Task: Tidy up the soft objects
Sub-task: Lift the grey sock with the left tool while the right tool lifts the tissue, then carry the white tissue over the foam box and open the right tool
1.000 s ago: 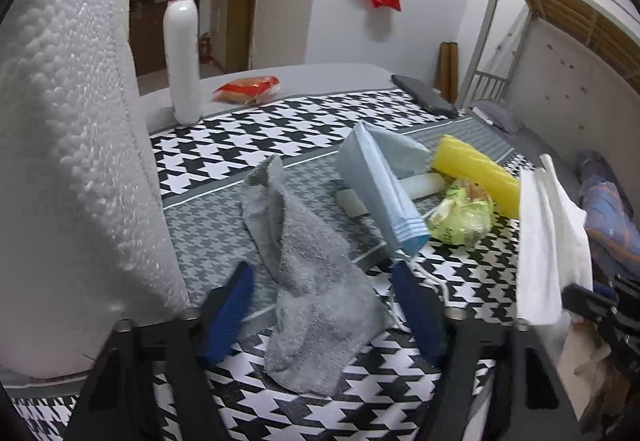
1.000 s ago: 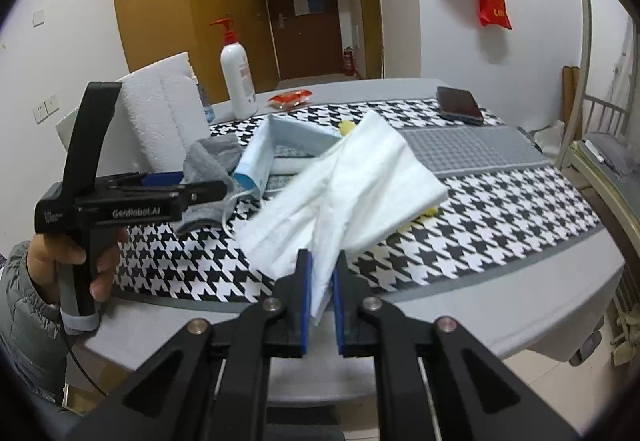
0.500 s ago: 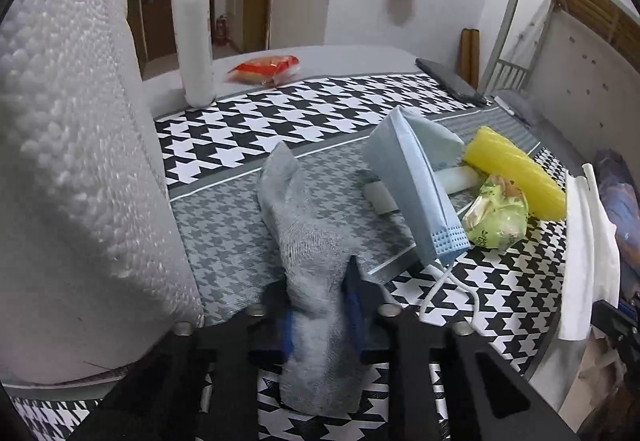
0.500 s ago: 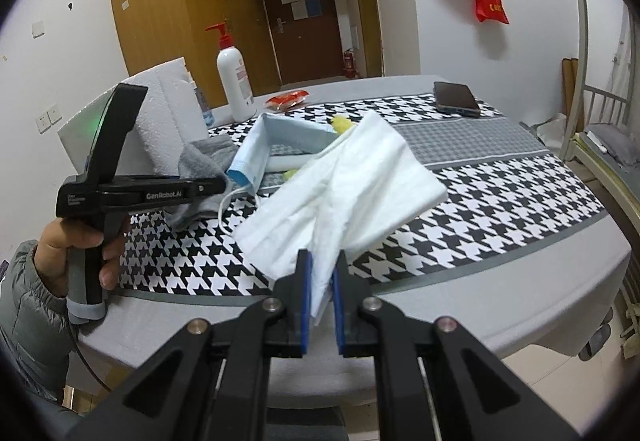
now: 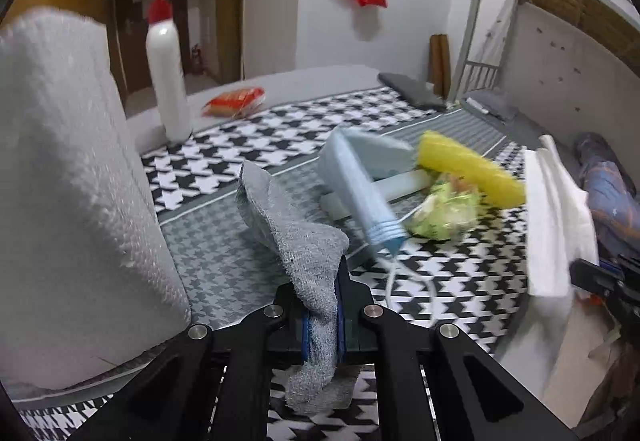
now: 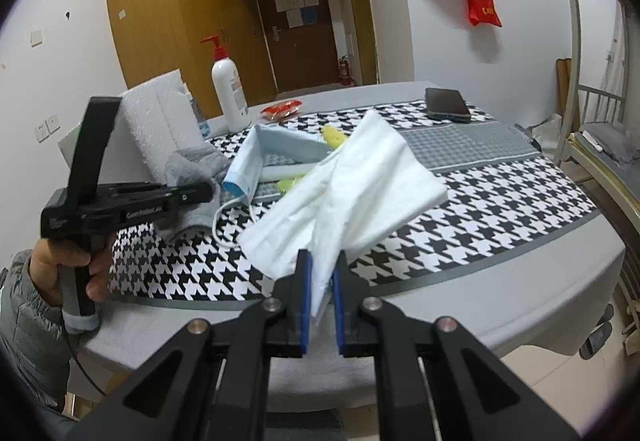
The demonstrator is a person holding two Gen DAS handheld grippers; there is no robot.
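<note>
My left gripper point(image 5: 320, 305) is shut on a grey sock point(image 5: 296, 237) and lifts its near end off the houndstooth table point(image 5: 248, 145). The sock also shows in the right wrist view point(image 6: 192, 169), beside the left gripper point(image 6: 200, 193). My right gripper point(image 6: 320, 281) is shut on a white cloth point(image 6: 352, 185) held above the table's front edge. The cloth appears at the right of the left wrist view point(image 5: 552, 217). A blue face mask point(image 5: 360, 181) lies in the middle of the table.
A white foam block point(image 5: 68, 181) stands close on the left. A pump bottle point(image 5: 166, 81), a red packet point(image 5: 236, 103), a yellow sponge point(image 5: 468, 169), a green wrapped item point(image 5: 444, 213) and a phone point(image 6: 446, 105) sit on the table. A bunk bed point(image 6: 600, 121) stands right.
My left gripper went from open around the grey sock to shut on it, and has raised it. My right gripper still holds the white cloth, nearly unmoved.
</note>
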